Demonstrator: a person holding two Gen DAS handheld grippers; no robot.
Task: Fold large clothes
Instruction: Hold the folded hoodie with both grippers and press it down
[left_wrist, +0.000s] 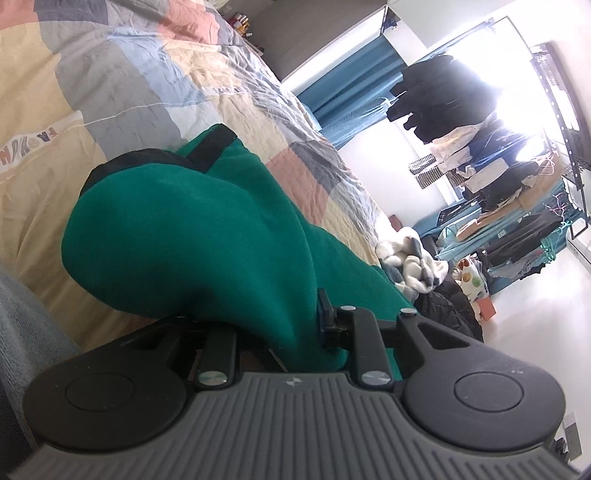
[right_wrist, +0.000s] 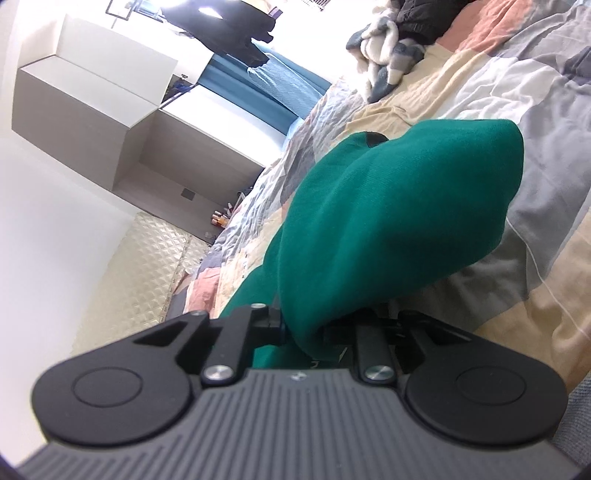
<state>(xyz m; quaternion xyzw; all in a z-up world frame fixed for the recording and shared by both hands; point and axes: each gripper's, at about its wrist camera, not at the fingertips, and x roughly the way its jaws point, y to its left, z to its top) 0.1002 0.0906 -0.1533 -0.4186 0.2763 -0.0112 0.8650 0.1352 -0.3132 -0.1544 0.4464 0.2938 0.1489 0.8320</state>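
Both grippers, left (left_wrist: 291, 325) and right (right_wrist: 306, 328), pinch the green garment (left_wrist: 177, 221), which blocks the view ahead. A grey-white bundle (left_wrist: 410, 262) lies on the patchwork quilt (left_wrist: 110, 66). Quilt lettering unreadable.

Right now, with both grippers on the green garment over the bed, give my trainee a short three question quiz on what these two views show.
1. True or false: the left gripper is shut on the green garment.
2. What colour is the trim on the garment's edge? A black, B white, C red.
3. What does the garment hang over?

Key: 1 true; the right gripper grips it too. 2 A. 3 The patchwork bedspread.
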